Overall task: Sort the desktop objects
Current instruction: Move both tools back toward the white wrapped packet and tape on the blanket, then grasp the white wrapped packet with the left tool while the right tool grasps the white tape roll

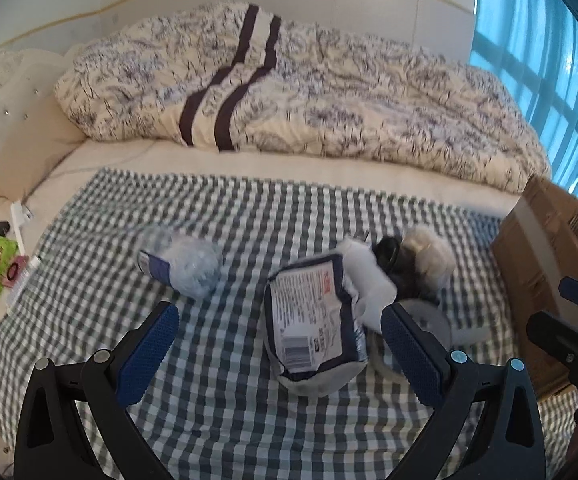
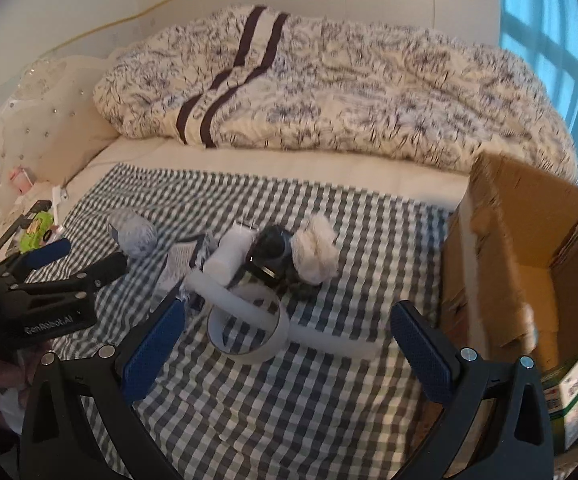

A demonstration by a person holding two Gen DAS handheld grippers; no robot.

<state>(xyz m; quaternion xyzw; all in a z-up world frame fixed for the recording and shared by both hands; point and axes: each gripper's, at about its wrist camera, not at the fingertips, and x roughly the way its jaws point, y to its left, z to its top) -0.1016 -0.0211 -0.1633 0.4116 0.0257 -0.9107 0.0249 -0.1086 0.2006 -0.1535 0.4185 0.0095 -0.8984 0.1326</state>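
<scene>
Desktop objects lay in a loose cluster at the middle of both views, on a checked cloth [image 2: 329, 380] spread over the bed, probably to serve as a work surface. Behind it, across the upper half of each frame, sat a bunched patterned duvet [image 1: 329, 92], pushed back out of the way. A cardboard box [image 2: 529, 248] stood open at the right edge of the right wrist view, just beside the cluster; a green-and-white carton [image 2: 577, 392] already rested inside, so I judged the box to be the sorting bin.

Among the cluster, a crumpled plastic bottle [image 1: 185, 264] lay on its side toward the left. A soft wrapped packet [image 1: 313, 320] with a printed label lay face up at the centre of the left wrist view. A white foam tube [image 2: 249, 308] curved through a roll of tape [image 2: 249, 332] in the lower middle of the right wrist view. Behind these lay a white cylinder [image 2: 233, 256], a fluffy white ball [image 2: 317, 256] and a dark object [image 2: 273, 244] I could not identify.

The left gripper [image 1: 281, 340] hovered with its jaws spread wide, lined up on the packet, apparently readying a grasp. The right gripper [image 2: 289, 344] was likewise spread and empty, over the tape roll.
</scene>
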